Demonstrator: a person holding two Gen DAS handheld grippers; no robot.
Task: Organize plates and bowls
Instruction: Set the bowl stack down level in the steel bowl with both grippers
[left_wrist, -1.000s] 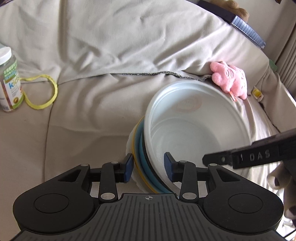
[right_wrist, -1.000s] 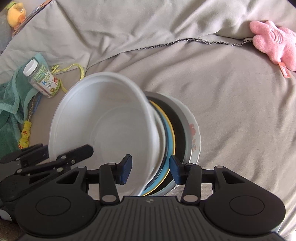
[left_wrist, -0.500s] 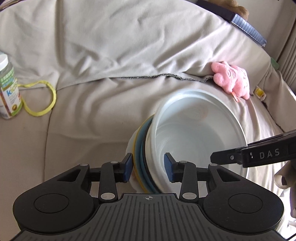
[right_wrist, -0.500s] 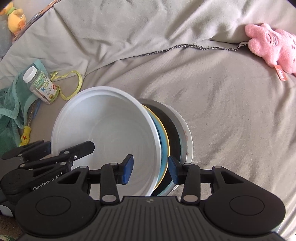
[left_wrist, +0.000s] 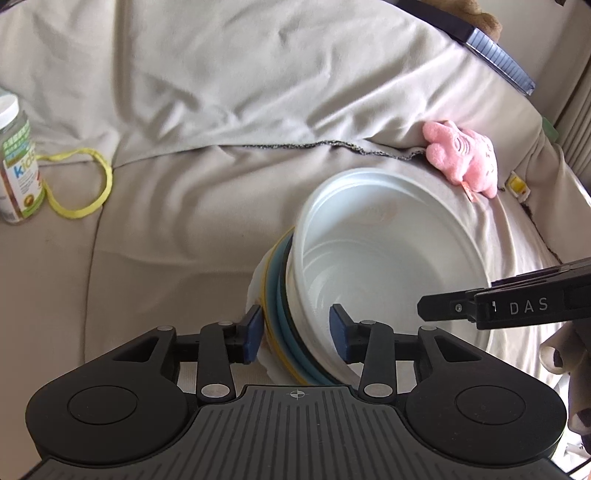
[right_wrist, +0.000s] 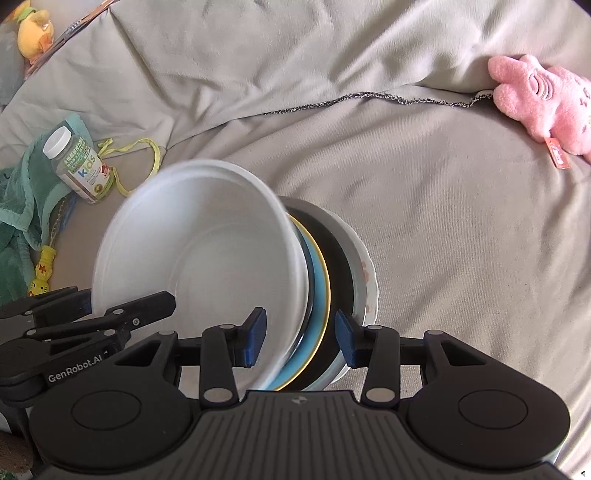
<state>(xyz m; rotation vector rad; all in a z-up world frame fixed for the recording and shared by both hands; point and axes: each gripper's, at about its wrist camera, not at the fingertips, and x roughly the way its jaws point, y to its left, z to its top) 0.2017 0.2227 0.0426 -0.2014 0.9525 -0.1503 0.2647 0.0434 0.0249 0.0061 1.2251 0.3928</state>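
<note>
Currently, the left gripper (left_wrist: 297, 334) points steeply down toward a stack of dishes standing on edge on a grey-covered sofa cushion (left_wrist: 177, 229). Its jaws are opening; the stack's near edge lies between the two blue pads, but whether the pads press on it cannot be told from the left wrist view. The stack consists of a white bowl (left_wrist: 384, 266) nested against a blue plate (left_wrist: 277, 295) with a yellow rim, a black plate (right_wrist: 338, 266) and a white patterned plate (right_wrist: 364, 273).

The right gripper (right_wrist: 297, 336) also points steeply down and straddles the opposite edge of the same stack. Its left pad sits inside the white bowl, and its right pad sits against the outer patterned plate, so the jaws are closed on the stack at a partial opening. Each gripper's fingers appear at the side of the other's view, beside the bowl rim.

Beyond the grippers, a pink plush toy (right_wrist: 543, 99) lies at the cushion seam, to the right of the stack. A vitamin bottle (right_wrist: 77, 166) and a yellow cord (left_wrist: 81, 184) lie to the left, well apart from the dishes.
</note>
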